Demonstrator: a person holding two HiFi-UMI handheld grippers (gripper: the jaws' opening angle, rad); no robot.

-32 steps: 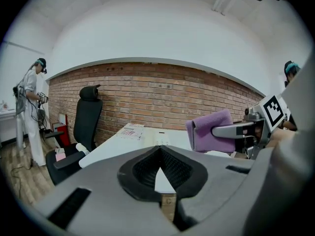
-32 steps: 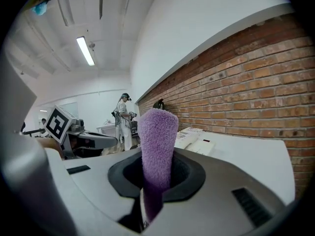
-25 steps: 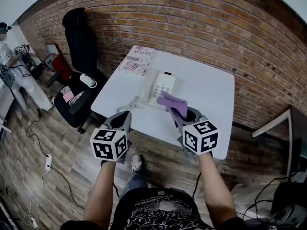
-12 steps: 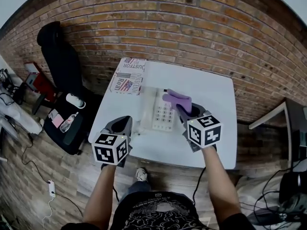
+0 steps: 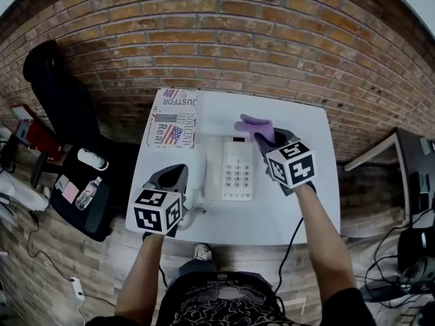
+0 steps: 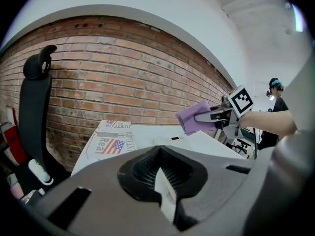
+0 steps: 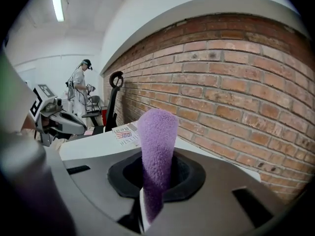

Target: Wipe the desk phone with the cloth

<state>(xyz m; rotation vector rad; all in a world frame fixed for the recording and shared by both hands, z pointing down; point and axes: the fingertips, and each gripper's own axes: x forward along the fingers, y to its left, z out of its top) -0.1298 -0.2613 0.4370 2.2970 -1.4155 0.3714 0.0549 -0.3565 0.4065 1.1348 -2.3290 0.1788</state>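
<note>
A white desk phone (image 5: 234, 176) lies in the middle of the white table (image 5: 299, 202), with its handset (image 5: 212, 168) on its left side. My right gripper (image 5: 267, 140) is shut on a purple cloth (image 5: 254, 125), which hangs in the air just past the phone's far right corner. In the left gripper view the cloth (image 6: 194, 117) is clearly raised above the phone (image 6: 170, 141). The cloth (image 7: 157, 146) sticks up between the jaws in the right gripper view. My left gripper (image 5: 175, 173) is shut on nothing at the table's front left, beside the handset.
A printed newspaper (image 5: 172, 117) lies on the table's far left corner. A brick wall (image 5: 272, 46) runs behind the table. A black office chair (image 5: 61, 107) stands left of it, holding small items. A person (image 7: 81, 87) stands far off. Cables lie on the wooden floor.
My right gripper has carried the cloth from the phone's near right side toward the wall, past its far end. The left gripper has stayed by the table's front left edge.
</note>
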